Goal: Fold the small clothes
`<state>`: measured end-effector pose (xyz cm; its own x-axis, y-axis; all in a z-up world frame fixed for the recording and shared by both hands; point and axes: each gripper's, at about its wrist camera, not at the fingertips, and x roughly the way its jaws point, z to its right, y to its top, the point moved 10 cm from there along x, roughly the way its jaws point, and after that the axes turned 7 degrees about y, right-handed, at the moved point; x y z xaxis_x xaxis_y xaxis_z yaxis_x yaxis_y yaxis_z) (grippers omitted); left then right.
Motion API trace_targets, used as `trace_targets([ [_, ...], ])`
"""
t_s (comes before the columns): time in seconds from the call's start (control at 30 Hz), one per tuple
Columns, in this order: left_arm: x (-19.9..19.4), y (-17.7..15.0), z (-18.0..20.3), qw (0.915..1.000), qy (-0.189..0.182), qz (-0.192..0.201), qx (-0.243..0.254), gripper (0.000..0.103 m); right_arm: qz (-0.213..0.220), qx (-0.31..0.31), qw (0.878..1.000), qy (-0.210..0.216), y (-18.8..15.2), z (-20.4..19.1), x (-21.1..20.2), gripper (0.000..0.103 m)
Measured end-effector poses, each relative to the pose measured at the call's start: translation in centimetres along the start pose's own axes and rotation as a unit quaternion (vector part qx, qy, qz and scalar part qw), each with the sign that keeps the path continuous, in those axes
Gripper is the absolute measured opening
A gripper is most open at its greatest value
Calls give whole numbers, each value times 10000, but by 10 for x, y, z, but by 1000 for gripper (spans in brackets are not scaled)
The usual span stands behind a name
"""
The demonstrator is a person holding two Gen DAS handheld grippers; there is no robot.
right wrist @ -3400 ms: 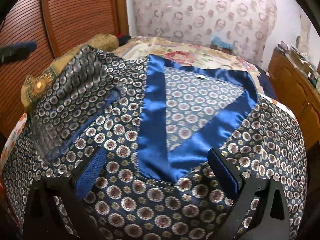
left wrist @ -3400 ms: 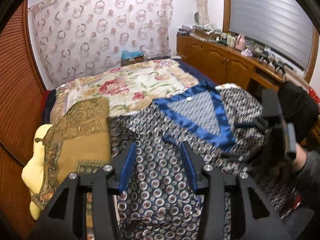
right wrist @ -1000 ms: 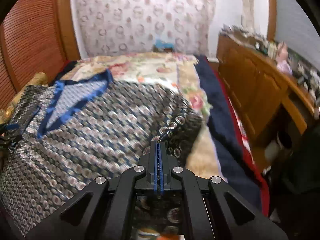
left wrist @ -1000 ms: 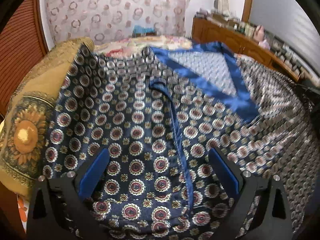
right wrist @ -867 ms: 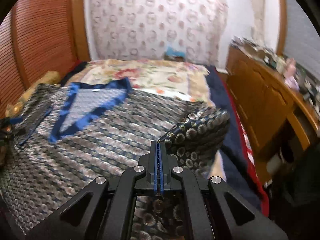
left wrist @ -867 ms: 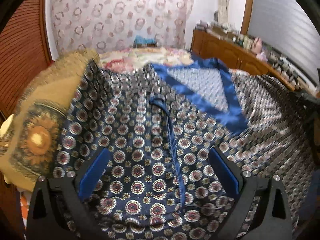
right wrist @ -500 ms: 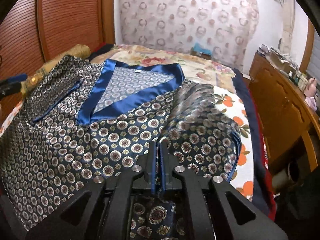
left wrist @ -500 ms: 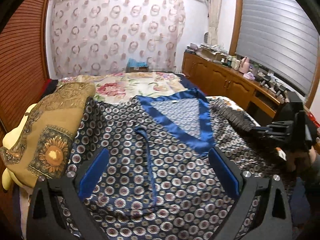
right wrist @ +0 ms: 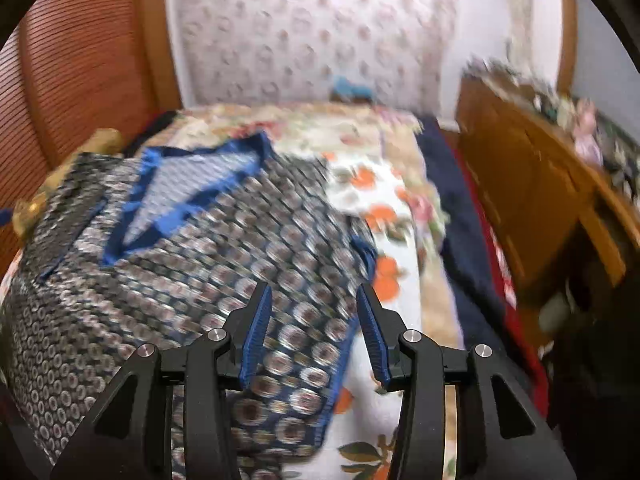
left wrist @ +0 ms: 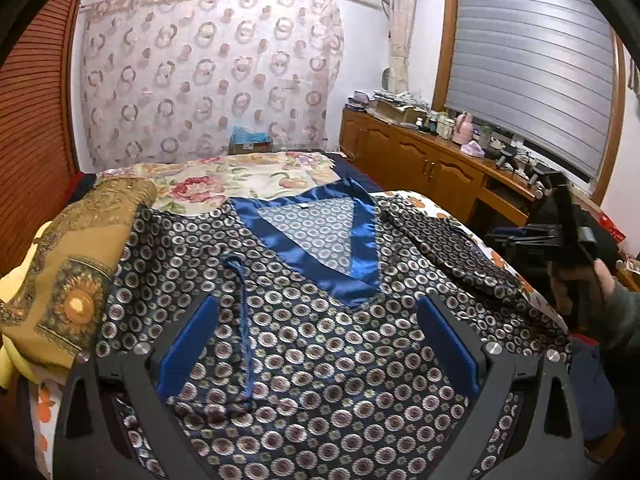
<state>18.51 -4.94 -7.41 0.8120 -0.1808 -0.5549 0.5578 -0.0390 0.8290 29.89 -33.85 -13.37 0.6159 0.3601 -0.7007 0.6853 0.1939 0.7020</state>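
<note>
A navy top (left wrist: pixel 280 272) with a circle pattern and a blue satin V collar (left wrist: pixel 320 232) lies spread on the bed. Its right sleeve (left wrist: pixel 440 248) is folded in over the body. My left gripper (left wrist: pixel 318 340) hovers above the lower front, wide open and holding nothing. In the left wrist view my right gripper (left wrist: pixel 516 236) is at the right, held by a hand. In the blurred right wrist view the right gripper (right wrist: pixel 314 332) has its jaws opening above the top (right wrist: pixel 200 264). The folded sleeve edge (right wrist: pixel 340 344) lies below them, and the pads do not press on it.
A tan sunflower-print cloth (left wrist: pixel 72 264) over a yellow pillow lies at the garment's left. The floral bedspread (left wrist: pixel 240 180) stretches behind. A wooden cabinet (left wrist: pixel 420 164) with clutter runs along the right, beyond a navy blanket edge (right wrist: pixel 460 240). A slatted wooden wall (left wrist: pixel 32 140) stands on the left.
The right gripper, shut on the sleeve, carried it in over the garment, then its jaws parted and the sleeve dropped. The left gripper rose and drew back, staying open.
</note>
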Motion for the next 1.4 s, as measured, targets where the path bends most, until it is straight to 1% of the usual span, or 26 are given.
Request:
trace_targets([
  [0.1,-2,-4,10,9999,-128,-15,85,100,-191,139,9997,-26,-12,9,16,44],
  [0.23,-3,-6,16,9998,-128,-29,140,100,-383,258,9988,-135,-17,17,32,43],
  [0.27,-4,-7,16,9998,-131,-31,136,100,-322,240,9990,-180,-17,19,32,38],
  [0.3,-4,-8,16,9998,-133,-40,127,100,-326,237,9990,-206,-16,20,33,30],
  [0.33,-4,-9,15,9998,-132,-43,116,100,-320,204,9990,-250,-16,20,34,26],
  [0.37,-4,-9,14,9999,-128,-46,103,100,-327,163,9991,-205,-15,19,34,14],
  [0.4,-4,-10,13,9999,-121,-52,87,100,-348,133,9993,-98,-14,15,34,6],
  [0.47,-4,-12,10,9999,-107,-64,42,100,-377,57,9992,-103,-12,12,34,1],
  [0.5,-4,-12,8,9999,-102,-65,28,100,-347,39,9994,-49,-10,9,33,1],
  [0.6,-5,-11,2,10000,-66,-39,-23,100,-78,-46,9998,154,6,-8,21,0],
  [0.7,-7,-10,-5,9999,-35,-14,-94,100,128,-261,9986,446,25,-38,11,0],
  [0.83,-9,-8,-15,9998,44,21,-168,100,298,-610,9934,927,46,-94,6,0],
  [0.87,-9,-7,-18,9998,56,22,-185,100,349,-683,9911,1092,52,-110,5,3],
  [0.93,-9,-7,-23,9997,89,24,-213,100,391,-768,9888,1221,58,-127,5,5],
  [0.97,-10,-6,-24,9997,108,30,-221,100,393,-789,9879,1279,61,-134,6,16],
  [1.0,-10,-6,-27,9996,137,44,-223,100,394,-808,9878,1275,62,-135,8,28],
  [1.07,-9,-5,-33,9996,194,44,-218,100,409,-840,9878,1246,63,-135,9,35],
  [1.17,-7,-1,-44,9994,272,42,-196,100,295,-833,9916,945,59,-117,18,39],
  [1.3,5,7,-68,9988,456,-21,-189,100,22,-797,9951,583,48,-81,40,41],
  [1.4,17,10,-87,9980,585,-158,-170,100,-194,-728,9962,429,40,-58,58,42],
])
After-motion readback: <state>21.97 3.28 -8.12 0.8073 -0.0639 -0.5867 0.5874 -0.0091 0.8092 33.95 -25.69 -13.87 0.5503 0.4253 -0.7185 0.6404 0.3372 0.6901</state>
